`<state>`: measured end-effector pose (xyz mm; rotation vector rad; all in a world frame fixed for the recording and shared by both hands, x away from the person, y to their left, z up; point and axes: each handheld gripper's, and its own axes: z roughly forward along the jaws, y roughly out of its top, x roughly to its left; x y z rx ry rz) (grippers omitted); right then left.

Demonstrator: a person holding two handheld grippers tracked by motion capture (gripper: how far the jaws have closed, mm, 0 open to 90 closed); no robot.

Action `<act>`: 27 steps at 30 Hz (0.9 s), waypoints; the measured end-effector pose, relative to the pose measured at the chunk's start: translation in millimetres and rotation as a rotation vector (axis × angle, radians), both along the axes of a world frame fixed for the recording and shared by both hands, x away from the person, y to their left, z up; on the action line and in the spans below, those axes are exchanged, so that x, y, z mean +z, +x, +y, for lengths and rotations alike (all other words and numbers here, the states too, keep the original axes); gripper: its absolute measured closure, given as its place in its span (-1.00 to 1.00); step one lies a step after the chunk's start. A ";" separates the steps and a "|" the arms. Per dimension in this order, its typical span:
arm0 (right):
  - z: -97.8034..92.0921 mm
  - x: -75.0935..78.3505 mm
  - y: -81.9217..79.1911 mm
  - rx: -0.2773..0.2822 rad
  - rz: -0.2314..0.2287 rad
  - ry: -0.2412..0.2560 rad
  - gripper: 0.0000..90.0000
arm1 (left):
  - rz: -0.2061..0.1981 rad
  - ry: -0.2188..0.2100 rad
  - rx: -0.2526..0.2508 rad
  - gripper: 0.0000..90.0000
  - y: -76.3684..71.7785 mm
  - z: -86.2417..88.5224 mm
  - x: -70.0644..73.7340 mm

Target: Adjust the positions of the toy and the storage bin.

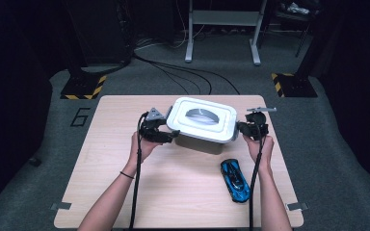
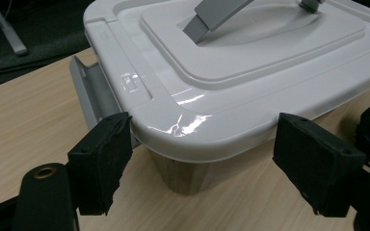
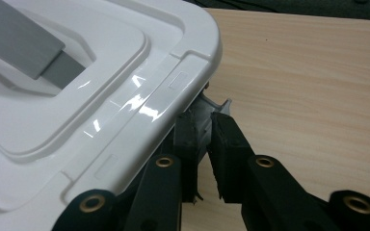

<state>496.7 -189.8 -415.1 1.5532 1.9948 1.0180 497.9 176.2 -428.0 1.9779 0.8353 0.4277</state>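
High view: a white lidded storage box (image 1: 203, 119) with a grey carry handle (image 1: 201, 115) sits toward the far middle of the desk (image 1: 125, 192). The left hand-held gripper (image 1: 167, 136) is at the box's left end and the right hand-held gripper (image 1: 242, 128) at its right end. A blue toy car (image 1: 235, 180) lies on the desk nearer the person, to the right and apart from the box. If the box gets dragged toward the person, it could knock the car.

Left gripper view: the jaws stand wide apart around the near corner of the lid (image 2: 231, 72), touching nothing. The grey side latch (image 2: 90, 89) hangs swung outward just beside the left pad. Closing here would likely pinch the rounded, glossy lid corner, and the pads could slide off it rather than catch the latch.

Right gripper view: the jaws are nearly together, clamped on the grey latch tab (image 3: 211, 111) under the lid's edge (image 3: 164, 91). The hold looks narrow and near the pad tips. A pull at an angle could let the tab slip out, or lift the whole box off the desk, since the left end is unheld.
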 end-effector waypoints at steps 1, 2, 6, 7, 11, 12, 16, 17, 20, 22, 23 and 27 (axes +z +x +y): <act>1.0 0.3 -4.0 -0.005 0.004 0.003 0.80 | 0.004 -0.007 0.005 -0.53 0.2 0.0 -0.5; 2.4 0.6 -6.8 -0.010 0.005 0.004 0.80 | 0.002 -0.009 0.005 -0.54 0.8 0.6 -0.8; 6.7 1.7 -16.5 -0.004 0.014 -0.004 0.77 | 0.010 -0.019 0.009 -0.56 2.9 3.0 -2.4; 6.8 2.1 -17.4 0.001 0.013 -0.004 0.77 | 0.017 -0.027 0.013 -0.56 2.7 2.6 -3.0; -3.4 3.4 -11.0 0.002 -0.053 0.045 0.57 | 0.016 -0.030 0.017 -0.62 0.9 0.8 -1.6; -5.8 3.0 -6.5 -0.004 -0.053 0.053 0.57 | 0.014 -0.031 0.019 -0.62 0.3 0.4 -0.6; -7.3 -2.2 6.8 -0.006 -0.036 0.044 0.64 | 0.016 -0.027 0.027 -0.63 1.9 -0.5 -0.1; -8.6 -3.5 8.4 -0.002 -0.033 0.042 0.68 | 0.017 -0.039 0.031 -0.63 3.0 -0.4 0.1; -8.3 -7.5 8.4 -0.002 -0.018 0.061 0.76 | 0.020 -0.044 0.035 -0.63 5.1 -1.6 2.3; -7.7 -7.8 6.2 -0.004 -0.022 0.055 0.76 | 0.016 -0.030 0.040 -0.63 5.9 -3.3 4.5; -7.1 -7.5 4.1 -0.003 -0.023 0.056 0.76 | 0.014 -0.025 0.042 -0.64 6.5 -3.6 4.8; -6.5 -7.1 -2.0 -0.009 -0.023 0.053 0.76 | 0.023 -0.026 0.050 -0.64 10.0 -5.9 4.5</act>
